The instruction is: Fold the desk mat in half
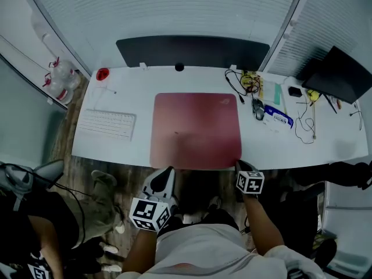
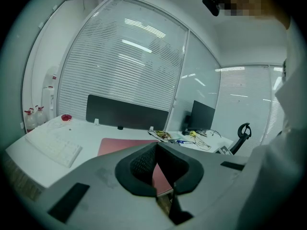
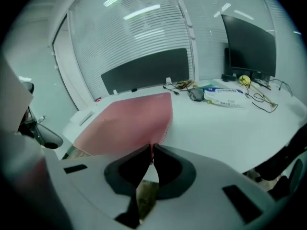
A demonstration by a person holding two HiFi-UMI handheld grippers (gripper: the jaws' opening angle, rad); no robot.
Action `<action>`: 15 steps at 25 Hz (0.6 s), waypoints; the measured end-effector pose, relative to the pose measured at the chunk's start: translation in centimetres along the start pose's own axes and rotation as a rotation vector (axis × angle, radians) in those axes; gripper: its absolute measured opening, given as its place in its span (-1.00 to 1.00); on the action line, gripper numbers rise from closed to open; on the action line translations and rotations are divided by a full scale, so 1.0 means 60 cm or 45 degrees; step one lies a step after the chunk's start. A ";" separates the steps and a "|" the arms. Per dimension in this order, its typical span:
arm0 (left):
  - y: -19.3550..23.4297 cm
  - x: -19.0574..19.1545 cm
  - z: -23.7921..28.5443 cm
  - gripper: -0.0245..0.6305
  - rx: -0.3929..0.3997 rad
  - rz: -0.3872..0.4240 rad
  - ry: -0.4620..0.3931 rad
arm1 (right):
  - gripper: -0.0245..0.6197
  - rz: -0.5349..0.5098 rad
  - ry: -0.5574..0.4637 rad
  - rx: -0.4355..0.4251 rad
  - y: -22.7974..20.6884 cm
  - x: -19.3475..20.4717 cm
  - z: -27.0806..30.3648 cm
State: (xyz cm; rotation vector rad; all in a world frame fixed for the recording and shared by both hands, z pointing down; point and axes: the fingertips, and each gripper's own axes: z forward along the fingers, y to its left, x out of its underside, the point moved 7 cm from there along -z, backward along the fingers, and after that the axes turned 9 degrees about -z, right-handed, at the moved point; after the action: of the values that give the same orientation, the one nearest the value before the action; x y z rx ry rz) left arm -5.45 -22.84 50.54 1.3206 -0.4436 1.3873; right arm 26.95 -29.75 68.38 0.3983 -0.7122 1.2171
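Observation:
A dark red desk mat (image 1: 197, 129) lies flat in the middle of the white desk (image 1: 133, 86). My right gripper (image 1: 238, 164) is at the mat's near right corner. In the right gripper view the jaws are pinched together on that corner of the mat (image 3: 129, 119), at the right gripper (image 3: 152, 150) tips. My left gripper (image 1: 168, 170) hovers at the mat's near edge, left of centre. In the left gripper view the left gripper (image 2: 157, 143) has its tips touching, and the mat (image 2: 115, 145) shows below and beyond them, not between the pads.
A white keyboard (image 1: 107, 122) lies left of the mat, with a small red object (image 1: 103, 73) behind it. Cables (image 1: 250, 83), a mouse (image 1: 258, 109) and a dark screen (image 1: 337, 74) crowd the right side. A black panel (image 1: 192, 51) runs along the back edge.

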 end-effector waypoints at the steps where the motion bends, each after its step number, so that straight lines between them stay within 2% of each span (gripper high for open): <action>1: 0.001 -0.002 -0.001 -0.89 0.000 0.000 -0.002 | -0.69 -0.014 -0.027 -0.004 0.006 -0.011 -0.006; 5: 0.010 -0.010 -0.007 -0.89 -0.004 -0.002 -0.012 | -0.69 -0.094 -0.135 -0.043 0.044 -0.062 -0.027; 9: 0.032 -0.012 -0.020 -0.89 -0.033 -0.015 -0.028 | -0.69 -0.235 -0.228 -0.093 0.097 -0.115 -0.031; 15: 0.072 -0.014 -0.054 -0.89 -0.104 -0.046 -0.065 | -0.70 -0.374 -0.282 -0.203 0.177 -0.166 -0.014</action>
State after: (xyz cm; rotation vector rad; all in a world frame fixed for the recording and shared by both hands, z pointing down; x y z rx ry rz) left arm -10.84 -21.83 50.54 1.2933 -0.5036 1.2948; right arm 15.49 -32.90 59.99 0.4909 -0.9002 0.8412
